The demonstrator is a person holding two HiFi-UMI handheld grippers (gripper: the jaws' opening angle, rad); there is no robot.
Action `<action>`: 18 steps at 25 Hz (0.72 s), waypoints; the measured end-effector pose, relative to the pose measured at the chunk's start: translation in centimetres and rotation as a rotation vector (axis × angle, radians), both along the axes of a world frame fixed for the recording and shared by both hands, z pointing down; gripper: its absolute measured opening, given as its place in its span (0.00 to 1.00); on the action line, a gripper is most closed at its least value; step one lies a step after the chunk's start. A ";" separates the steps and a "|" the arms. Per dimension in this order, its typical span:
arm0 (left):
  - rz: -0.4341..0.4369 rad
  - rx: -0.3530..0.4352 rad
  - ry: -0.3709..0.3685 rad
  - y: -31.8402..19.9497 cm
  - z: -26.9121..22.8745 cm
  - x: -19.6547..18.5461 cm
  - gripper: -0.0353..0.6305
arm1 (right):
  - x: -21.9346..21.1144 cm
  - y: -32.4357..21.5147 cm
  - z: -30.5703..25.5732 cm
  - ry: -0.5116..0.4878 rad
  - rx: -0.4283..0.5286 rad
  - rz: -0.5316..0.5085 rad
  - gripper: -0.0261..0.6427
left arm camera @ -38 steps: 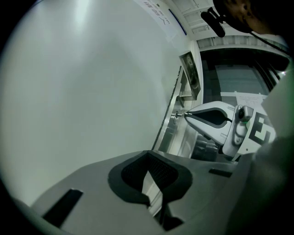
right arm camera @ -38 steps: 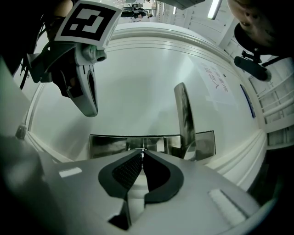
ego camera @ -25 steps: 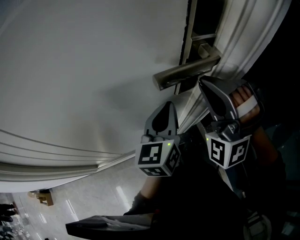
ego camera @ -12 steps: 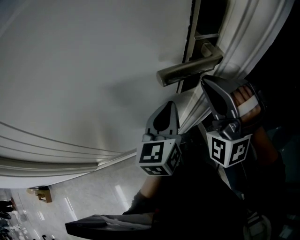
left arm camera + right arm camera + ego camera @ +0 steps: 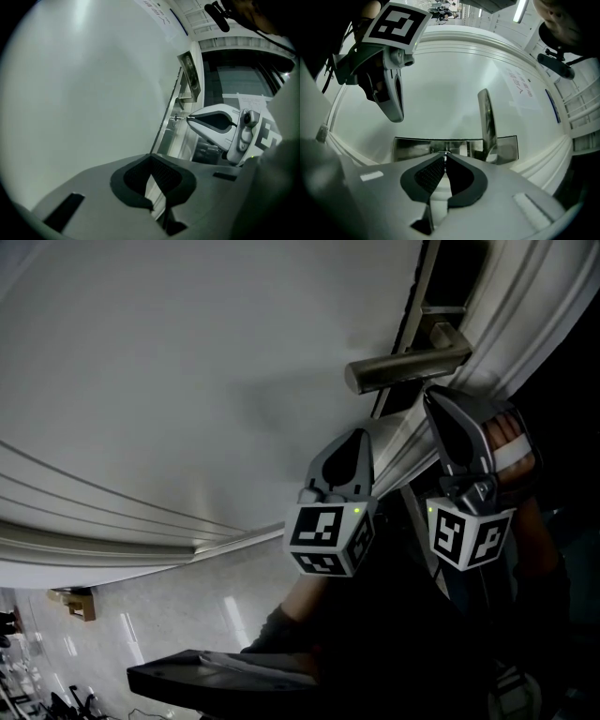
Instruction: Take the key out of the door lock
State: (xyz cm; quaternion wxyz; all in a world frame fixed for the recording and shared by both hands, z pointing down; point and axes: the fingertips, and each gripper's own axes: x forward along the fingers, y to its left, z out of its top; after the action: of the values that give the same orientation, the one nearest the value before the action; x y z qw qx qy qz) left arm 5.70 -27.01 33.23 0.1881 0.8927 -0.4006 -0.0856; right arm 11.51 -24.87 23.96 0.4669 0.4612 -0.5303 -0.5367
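**Change noted.** In the head view, the brushed-metal lever handle (image 5: pixel 408 367), the left gripper (image 5: pixel 354 439) and the right gripper (image 5: pixel 431 397) are all found shifted together toward 1 o'clock compared with half a second ago. Their spacing from one another is hardly altered. The shift is judged to be the head's rather than the tools', so the pull-out is judged not yet begun.

**Right gripper.** The jaws are closed, with the tips pinched on the small silver key (image 5: pixel 443 153). The key is seen at 12 o'clock of the jaws, against the polished steel lock plate (image 5: pixel 412 147). It is judged to be still seated in the lock below the handle.

**Left gripper.** The jaws are drawn together with nothing between them. It is held near the white panelled door (image 5: pixel 187 352), at 8 o'clock of the right gripper, and is not engaged.

**Views compared.**
- **Head view:** the key is hidden behind the right gripper.
- **Left gripper view:** only here is the side profile given, with the key bridging the plate and the right gripper's tips.
- **Right gripper view:** only here is the plate shown face-on, with the handle rising at 1 o'clock.
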 end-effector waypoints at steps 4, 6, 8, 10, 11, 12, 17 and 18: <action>0.000 0.006 0.000 -0.1 -0.2 0.1 0.05 | 0.0 0.0 0.0 -0.001 -0.003 -0.002 0.06; 0.002 0.009 -0.001 -0.2 -0.3 0.1 0.05 | 0.0 0.1 -0.1 -0.002 -0.003 0.001 0.06; 0.003 0.013 -0.004 -0.3 -0.4 0.0 0.05 | 0.0 0.1 -0.1 -0.003 -0.003 0.001 0.06; 0.002 0.014 -0.006 -0.4 -0.4 0.0 0.05 | 0.0 0.0 0.0 -0.006 -0.004 0.002 0.06; 0.003 0.014 -0.007 -0.4 -0.4 0.0 0.05 | 0.1 0.0 0.0 -0.006 -0.004 0.004 0.06; 0.003 0.013 -0.007 -0.4 -0.4 0.0 0.05 | 0.1 0.0 0.0 -0.006 -0.003 0.005 0.06; 0.002 0.017 -0.006 -0.3 -0.6 -0.1 0.05 | -0.1 0.1 -0.1 -0.006 -0.002 0.002 0.06; 0.002 0.017 -0.005 -0.2 -0.6 -0.1 0.05 | -0.1 0.1 -0.1 -0.006 -0.002 0.002 0.06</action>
State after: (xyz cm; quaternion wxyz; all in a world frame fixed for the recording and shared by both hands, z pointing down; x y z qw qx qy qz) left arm 5.65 -27.23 32.64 0.1794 0.8949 -0.3994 -0.0864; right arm 11.37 -24.76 23.87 0.4663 0.4630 -0.5319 -0.5341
